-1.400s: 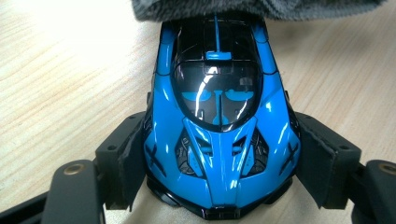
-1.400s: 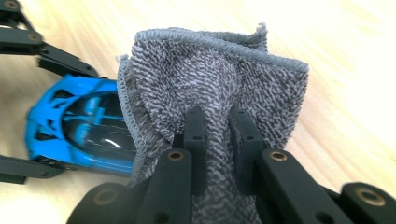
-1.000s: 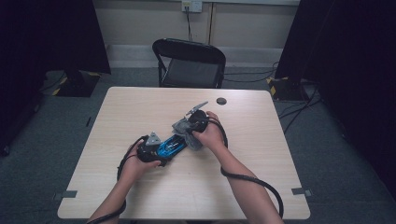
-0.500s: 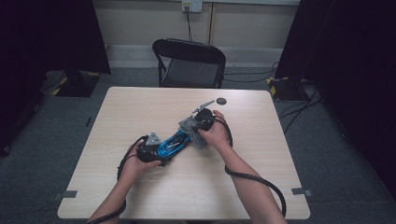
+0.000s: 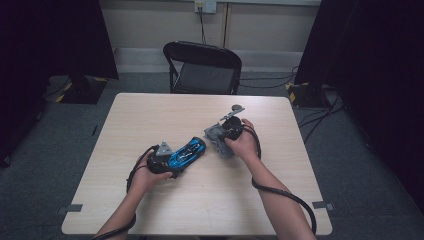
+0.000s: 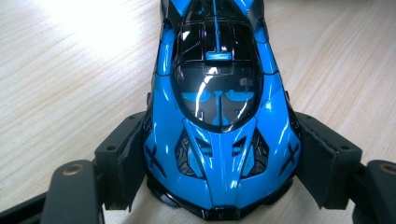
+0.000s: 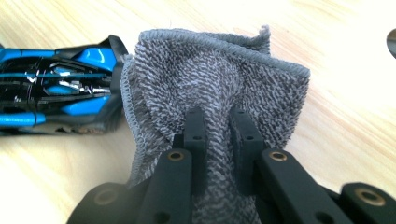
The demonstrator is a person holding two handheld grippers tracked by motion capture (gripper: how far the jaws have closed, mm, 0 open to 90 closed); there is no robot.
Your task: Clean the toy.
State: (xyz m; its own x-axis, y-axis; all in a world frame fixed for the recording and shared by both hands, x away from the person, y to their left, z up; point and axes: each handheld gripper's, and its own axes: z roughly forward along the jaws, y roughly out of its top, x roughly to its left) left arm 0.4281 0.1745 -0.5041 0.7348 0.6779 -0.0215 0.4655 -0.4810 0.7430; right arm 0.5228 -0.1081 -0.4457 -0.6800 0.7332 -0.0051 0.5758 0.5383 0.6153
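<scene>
The left gripper (image 6: pixel 219 186) clamps the nose of a blue toy sports car (image 6: pixel 219 116) between its pads (image 6: pixel 128 163); the car rests on the bench (image 5: pixel 150 120) at centre frame in the high view, tail pointing upper right. The right gripper (image 7: pixel 217 126), jaws drawn narrow, pinches a grey terry cloth (image 7: pixel 210 79). In the right gripper view the cloth sits just beside the car's tail at the left; whether they touch is unclear. A small dark round object (image 5: pixel 238 107) lies above the right hand.
</scene>
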